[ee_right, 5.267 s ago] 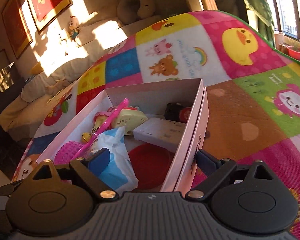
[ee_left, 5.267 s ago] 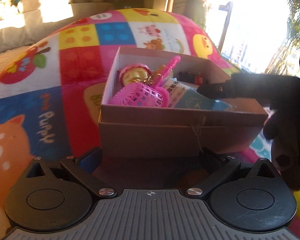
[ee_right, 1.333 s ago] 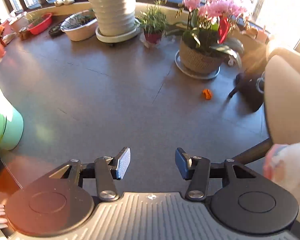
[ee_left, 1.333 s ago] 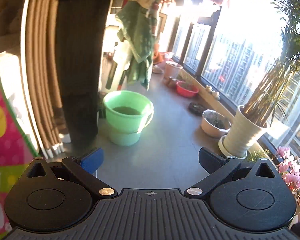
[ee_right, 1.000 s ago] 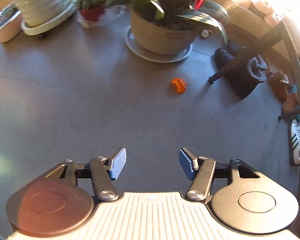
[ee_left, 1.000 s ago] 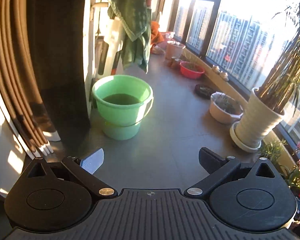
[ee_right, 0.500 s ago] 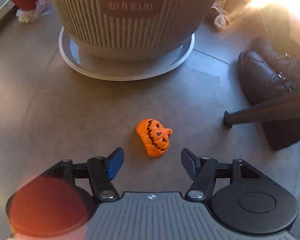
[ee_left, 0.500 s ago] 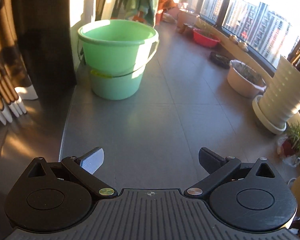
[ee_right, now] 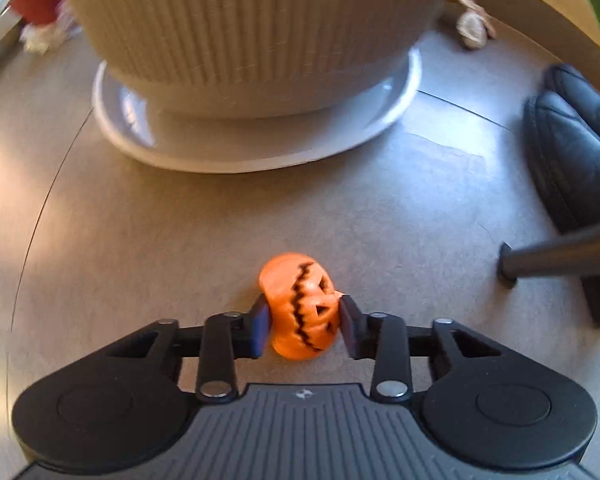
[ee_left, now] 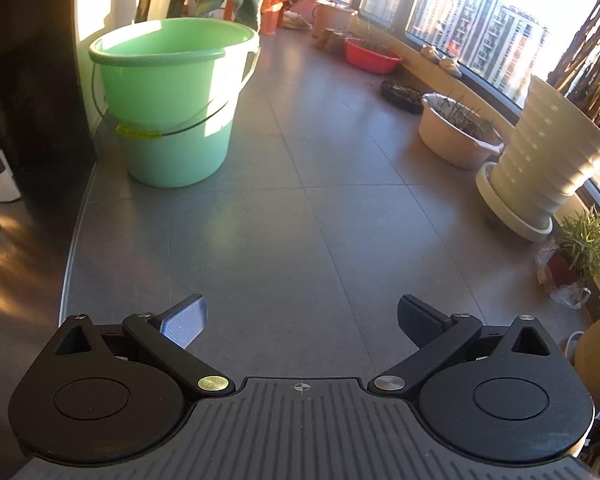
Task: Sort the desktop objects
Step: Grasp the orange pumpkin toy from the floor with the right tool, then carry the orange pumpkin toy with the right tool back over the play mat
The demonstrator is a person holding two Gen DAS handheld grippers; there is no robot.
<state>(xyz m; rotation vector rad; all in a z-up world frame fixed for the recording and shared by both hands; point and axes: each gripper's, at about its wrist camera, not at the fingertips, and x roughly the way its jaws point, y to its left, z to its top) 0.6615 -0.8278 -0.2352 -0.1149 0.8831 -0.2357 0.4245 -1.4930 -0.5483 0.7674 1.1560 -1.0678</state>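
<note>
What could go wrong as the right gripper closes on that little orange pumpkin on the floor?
The right gripper has just been closing, and its pads sit against the sides of the pumpkin. The toy is rounded and ribbed, and the pads catch only its near half, so it may squirt forward toward the planter saucer. It is tilted too, so it may twist when lifted. The left gripper hangs open over bare floor and cannot catch it.
</note>
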